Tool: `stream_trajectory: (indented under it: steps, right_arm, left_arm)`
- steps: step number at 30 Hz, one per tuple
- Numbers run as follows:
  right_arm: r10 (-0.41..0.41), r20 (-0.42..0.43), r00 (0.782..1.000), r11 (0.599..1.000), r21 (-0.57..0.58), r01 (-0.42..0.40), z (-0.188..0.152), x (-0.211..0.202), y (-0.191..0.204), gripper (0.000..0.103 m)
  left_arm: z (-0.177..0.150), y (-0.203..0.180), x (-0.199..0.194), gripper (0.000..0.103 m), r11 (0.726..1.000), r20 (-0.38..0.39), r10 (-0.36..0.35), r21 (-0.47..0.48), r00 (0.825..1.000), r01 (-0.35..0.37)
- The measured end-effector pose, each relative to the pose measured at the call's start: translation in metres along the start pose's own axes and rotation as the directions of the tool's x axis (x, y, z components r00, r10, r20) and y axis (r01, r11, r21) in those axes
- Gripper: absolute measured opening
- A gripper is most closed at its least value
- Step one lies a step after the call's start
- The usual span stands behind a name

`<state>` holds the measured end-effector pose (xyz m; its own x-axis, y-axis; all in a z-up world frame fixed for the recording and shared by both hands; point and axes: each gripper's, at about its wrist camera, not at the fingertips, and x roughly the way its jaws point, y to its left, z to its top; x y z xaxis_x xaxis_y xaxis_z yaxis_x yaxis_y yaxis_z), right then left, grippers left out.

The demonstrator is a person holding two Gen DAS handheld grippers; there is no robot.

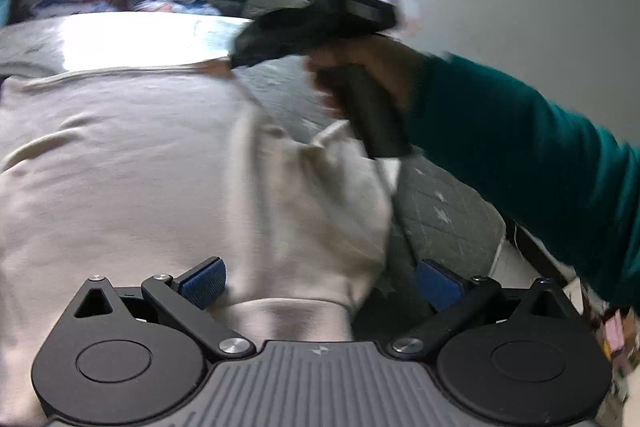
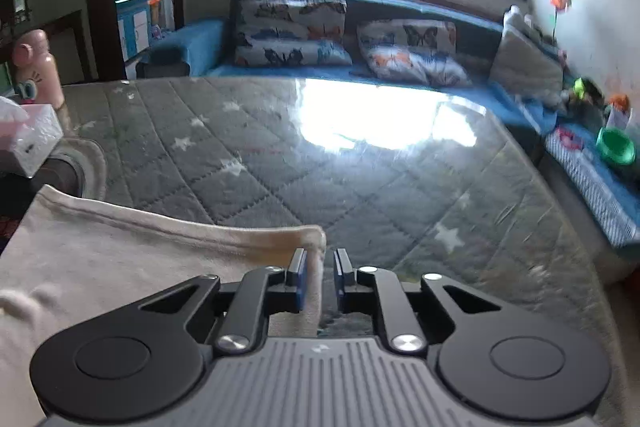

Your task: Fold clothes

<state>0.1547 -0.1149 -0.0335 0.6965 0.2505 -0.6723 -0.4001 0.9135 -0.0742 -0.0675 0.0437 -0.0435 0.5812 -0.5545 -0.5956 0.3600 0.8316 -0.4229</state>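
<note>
A beige garment (image 1: 132, 163) lies spread on the grey quilted bed (image 1: 440, 211). In the left wrist view my left gripper (image 1: 320, 283) stands open and wide, and a fold of the garment runs between its blue pads (image 1: 204, 281) without being pressed. My right gripper (image 2: 320, 279) is at the garment's hemmed corner (image 2: 308, 233). Its jaws stand a narrow slit apart; the corner rests against the left pad (image 2: 301, 287), and a dark gap shows by the right one. From the left wrist view the right gripper (image 1: 242, 53) is blurred, at the garment's far right corner, held by a hand in a teal sleeve (image 1: 520, 155).
Butterfly-print pillows (image 2: 292, 31) lean on a blue couch (image 2: 400, 75) behind the bed. A tissue box (image 2: 32, 139) and a pink bottle (image 2: 36, 63) stand at the left. A green bowl (image 2: 616, 147) and toys sit on the right ledge. Window glare falls on the quilt (image 2: 380, 119).
</note>
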Motion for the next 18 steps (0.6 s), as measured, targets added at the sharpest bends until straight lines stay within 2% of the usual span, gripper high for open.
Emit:
stream_trajectory:
  steps: [1,3,8,11,14,18]
  right_arm:
    - [0.034,0.001,0.999,0.999,-0.014,-0.034,-0.001,-0.007,0.001,0.016]
    - [0.09,-0.001,0.996,0.995,-0.038,-0.09,-0.005,-0.02,0.004,0.027]
    - [0.157,-0.021,0.987,0.984,-0.084,-0.159,-0.027,-0.046,0.016,0.031]
    - [0.192,-0.034,0.981,0.978,-0.079,-0.194,-0.044,-0.059,0.022,0.032]
    - [0.227,-0.03,0.973,0.968,-0.104,-0.229,-0.058,-0.073,0.033,0.032]
    - [0.255,-0.022,0.967,0.95,-0.182,-0.255,-0.075,-0.089,0.052,0.039]
  left_arm:
    - [0.004,0.006,-0.006,0.103,1.0,0.013,0.005,-0.013,1.0,-0.004]
    - [0.014,0.018,-0.019,0.103,0.999,0.058,0.037,-0.029,0.998,-0.035]
    - [0.038,0.06,-0.042,0.103,0.985,0.135,0.131,-0.134,0.982,-0.113]
    - [0.05,0.087,-0.042,0.103,0.967,0.148,0.185,-0.201,0.971,-0.154]
    - [0.061,0.108,-0.032,0.103,0.951,0.133,0.211,-0.256,0.968,-0.172]
    - [0.068,0.118,-0.026,0.103,0.943,0.112,0.241,-0.264,0.964,-0.205]
